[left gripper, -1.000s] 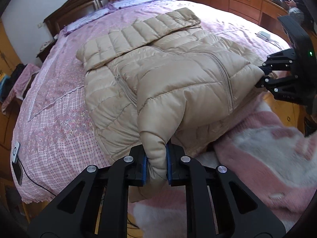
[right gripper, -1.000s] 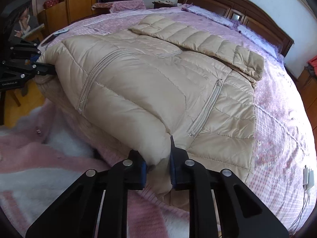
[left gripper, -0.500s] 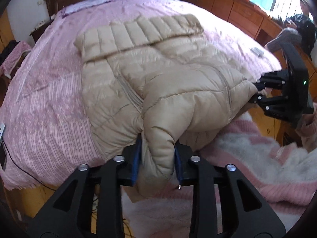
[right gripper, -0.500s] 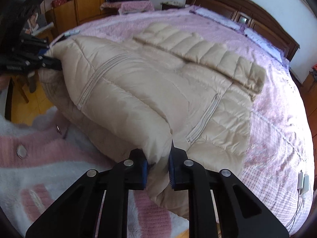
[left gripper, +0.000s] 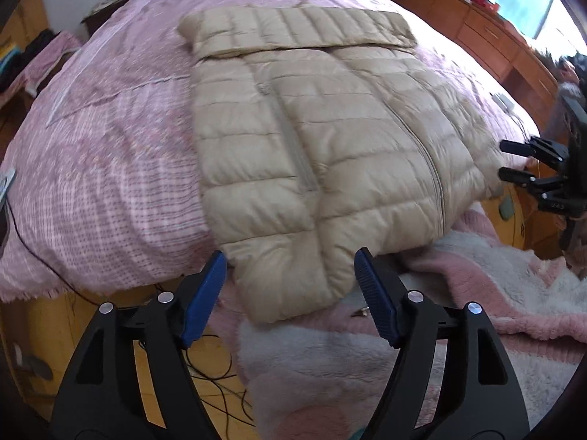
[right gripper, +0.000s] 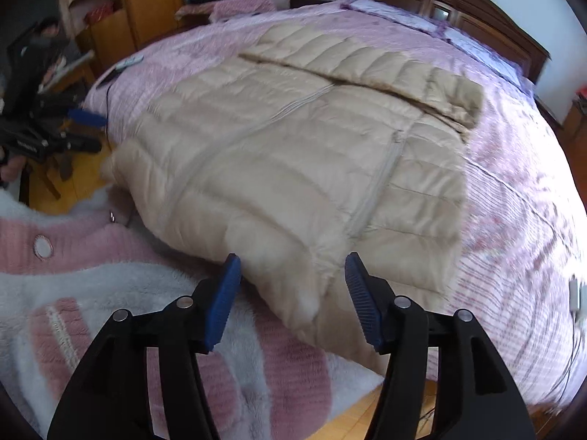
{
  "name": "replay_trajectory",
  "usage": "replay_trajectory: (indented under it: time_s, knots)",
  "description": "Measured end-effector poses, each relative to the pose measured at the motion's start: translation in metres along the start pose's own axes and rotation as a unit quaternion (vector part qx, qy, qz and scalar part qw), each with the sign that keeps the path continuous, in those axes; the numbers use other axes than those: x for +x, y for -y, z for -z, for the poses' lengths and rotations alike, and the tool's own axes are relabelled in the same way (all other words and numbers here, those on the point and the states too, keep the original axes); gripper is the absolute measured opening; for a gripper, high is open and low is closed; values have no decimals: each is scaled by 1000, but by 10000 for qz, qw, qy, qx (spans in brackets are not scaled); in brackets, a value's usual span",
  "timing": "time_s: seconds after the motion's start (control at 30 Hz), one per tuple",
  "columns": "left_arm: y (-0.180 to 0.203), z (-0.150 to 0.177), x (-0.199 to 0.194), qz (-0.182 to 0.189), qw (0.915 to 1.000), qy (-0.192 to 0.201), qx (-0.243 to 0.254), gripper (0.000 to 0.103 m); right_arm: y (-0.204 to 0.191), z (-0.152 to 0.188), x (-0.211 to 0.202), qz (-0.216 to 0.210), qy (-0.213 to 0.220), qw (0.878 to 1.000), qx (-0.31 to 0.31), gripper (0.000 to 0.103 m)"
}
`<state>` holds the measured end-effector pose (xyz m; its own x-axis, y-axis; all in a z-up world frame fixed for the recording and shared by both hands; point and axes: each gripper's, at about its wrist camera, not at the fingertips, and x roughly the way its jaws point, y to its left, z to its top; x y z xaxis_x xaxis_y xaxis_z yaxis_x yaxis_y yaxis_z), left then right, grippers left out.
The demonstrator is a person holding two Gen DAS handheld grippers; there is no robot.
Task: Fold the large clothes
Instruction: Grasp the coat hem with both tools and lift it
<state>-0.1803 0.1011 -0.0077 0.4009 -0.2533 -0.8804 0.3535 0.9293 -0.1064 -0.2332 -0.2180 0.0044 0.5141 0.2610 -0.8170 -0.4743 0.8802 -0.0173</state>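
- Two grippers, left gripper (left gripper: pixel 290 282) and right gripper (right gripper: pixel 291 286), have just spread their jaws apart, pads off the fabric.
- Between each pair lies the beige puffer jacket (left gripper: pixel 323 154), released on the pink bed (left gripper: pixel 110 154).
- Beyond, a wooden headboard (right gripper: pixel 458 3).

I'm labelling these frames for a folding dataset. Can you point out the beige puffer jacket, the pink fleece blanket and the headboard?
beige puffer jacket (left gripper: pixel 330 139): left wrist view, quilted front beside the zip.
pink fleece blanket (right gripper: pixel 73 256): right wrist view, pink band near its button.
headboard (right gripper: pixel 477 11): right wrist view, dark wooden top rail.
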Motion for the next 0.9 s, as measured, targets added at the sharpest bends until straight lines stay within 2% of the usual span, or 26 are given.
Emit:
replay_trajectory:
  time_s: [0.13,0.3,0.4,0.53,0.57,0.63,0.7,0.8,0.9]
  knots:
    - [-20,-7,22,64,9995,-86,-305,73,34,5,-1,367,-3,9972,652,61]
    - [-34,-12,52,0,9978,-314,-576,73,67,16,20,890,-341,9888,1146,66]
    - [-41,-10,65,159,9965,-396,-723,73,75,21,33,777,-463,9873,1304,70]
    - [-41,-11,77,744,9929,-380,-845,71,76,21,45,282,-562,9868,1494,70]
    - [-40,-12,79,876,9918,-370,-854,65,72,21,47,238,-576,9876,1444,65]
    - [-37,-14,80,1047,9902,-397,-835,29,66,19,49,167,-611,9891,1332,54]
    - [-34,-16,77,1068,9899,-442,-820,14,62,16,46,147,-586,9904,1240,41]
    - [-33,-13,58,1078,9909,-409,-698,11,60,14,31,72,-463,9921,1166,21]
    - [-32,-10,34,1107,9909,-358,-675,10,53,12,10,62,-346,9931,1115,16]
